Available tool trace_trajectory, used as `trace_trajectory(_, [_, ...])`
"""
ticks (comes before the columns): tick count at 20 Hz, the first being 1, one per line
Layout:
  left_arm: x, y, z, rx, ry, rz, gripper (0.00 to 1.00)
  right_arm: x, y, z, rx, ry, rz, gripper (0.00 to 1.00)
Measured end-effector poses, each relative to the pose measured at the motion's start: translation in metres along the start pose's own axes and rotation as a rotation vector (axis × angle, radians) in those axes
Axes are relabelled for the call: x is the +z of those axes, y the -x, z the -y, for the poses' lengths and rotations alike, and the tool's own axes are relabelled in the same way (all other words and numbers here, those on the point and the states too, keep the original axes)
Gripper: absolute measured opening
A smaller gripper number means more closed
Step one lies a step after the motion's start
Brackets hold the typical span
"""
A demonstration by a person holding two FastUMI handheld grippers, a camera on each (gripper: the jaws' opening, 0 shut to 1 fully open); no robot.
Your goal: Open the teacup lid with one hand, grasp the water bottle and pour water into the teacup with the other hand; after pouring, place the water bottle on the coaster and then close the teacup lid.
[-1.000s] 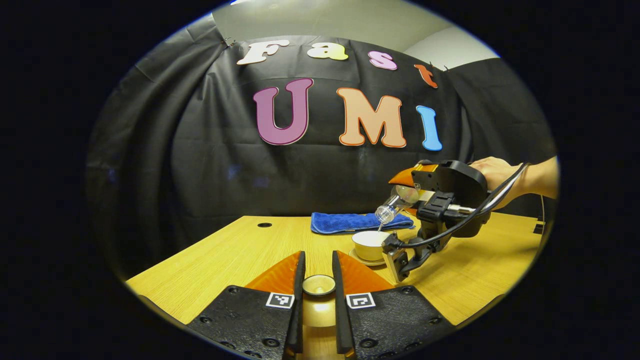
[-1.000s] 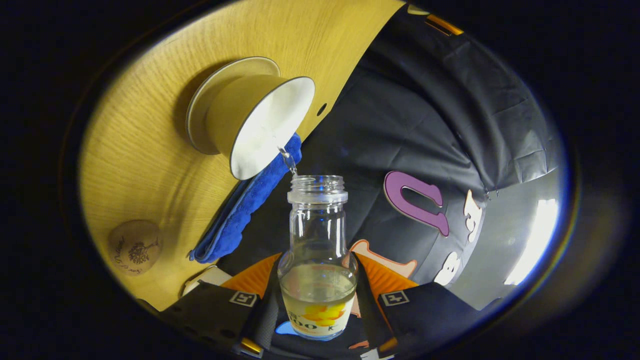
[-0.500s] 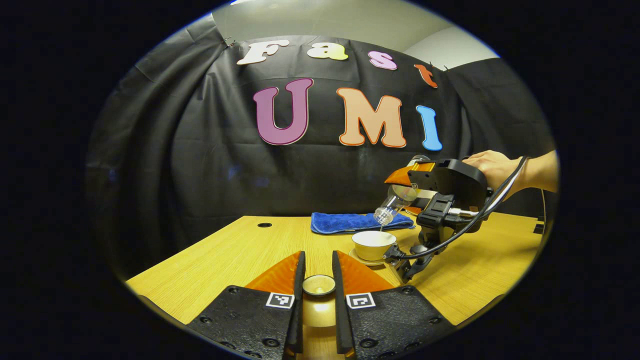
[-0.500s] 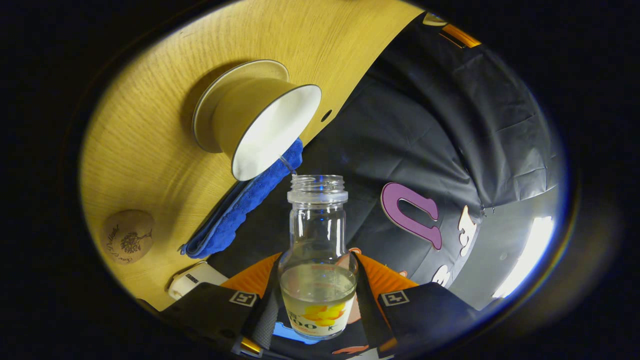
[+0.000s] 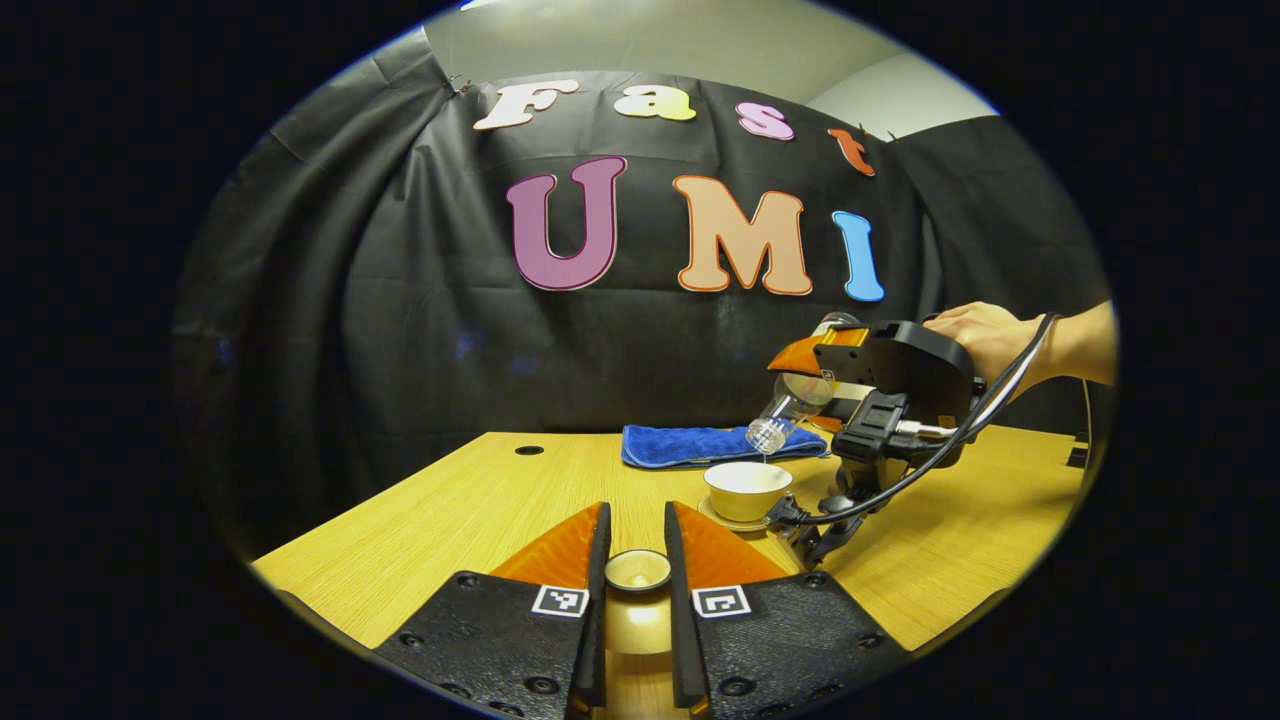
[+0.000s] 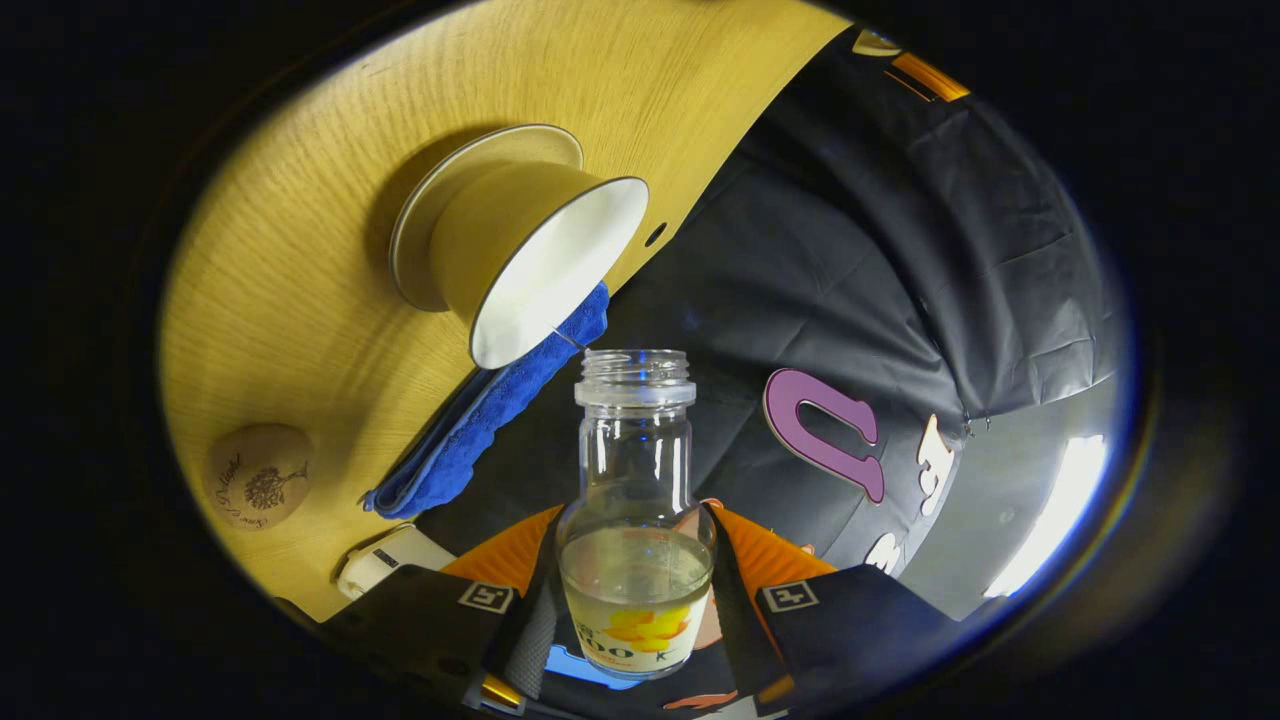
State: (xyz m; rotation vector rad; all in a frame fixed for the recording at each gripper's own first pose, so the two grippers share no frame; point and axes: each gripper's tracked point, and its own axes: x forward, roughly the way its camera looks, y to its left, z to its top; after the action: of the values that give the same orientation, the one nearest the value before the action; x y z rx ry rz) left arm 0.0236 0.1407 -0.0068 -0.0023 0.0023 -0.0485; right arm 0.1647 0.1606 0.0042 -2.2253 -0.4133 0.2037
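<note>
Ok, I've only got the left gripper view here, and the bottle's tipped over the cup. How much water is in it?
Observer: In the right gripper view the water bottle holds water in its lower body only; the neck is clear.
Operator: And where's the coaster?
Observer: The coaster lies bare on the table, apart from the teacup, near one end of the blue towel.
Operator: Is the grip sound?
Observer: The right gripper has both jaws pressed on the bottle's labelled lower sides.
</note>
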Motion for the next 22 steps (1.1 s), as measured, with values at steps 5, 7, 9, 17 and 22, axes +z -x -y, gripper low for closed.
trace_trajectory(5, [0.000,0.000,0.000,0.002,0.000,0.003,0.23,0.007,0.000,-0.005,0.041,-0.082,0.009,0.73])
trace_trajectory(7, [0.001,0.000,0.000,0.002,-0.001,0.003,0.23,0.004,0.000,-0.007,0.082,-0.225,-0.002,0.72])
trace_trajectory(9, [0.000,0.000,-0.001,0.003,0.000,0.002,0.24,0.001,0.000,-0.009,0.125,-0.371,-0.020,0.74])
trace_trajectory(17, [0.001,-0.001,-0.001,0.009,-0.002,0.004,0.23,-0.009,0.015,0.007,0.257,-1.150,-0.048,0.75])
trace_trajectory(22, [0.001,0.000,-0.002,0.012,-0.001,0.003,0.23,-0.037,0.013,-0.002,0.258,-1.587,-0.099,0.72])
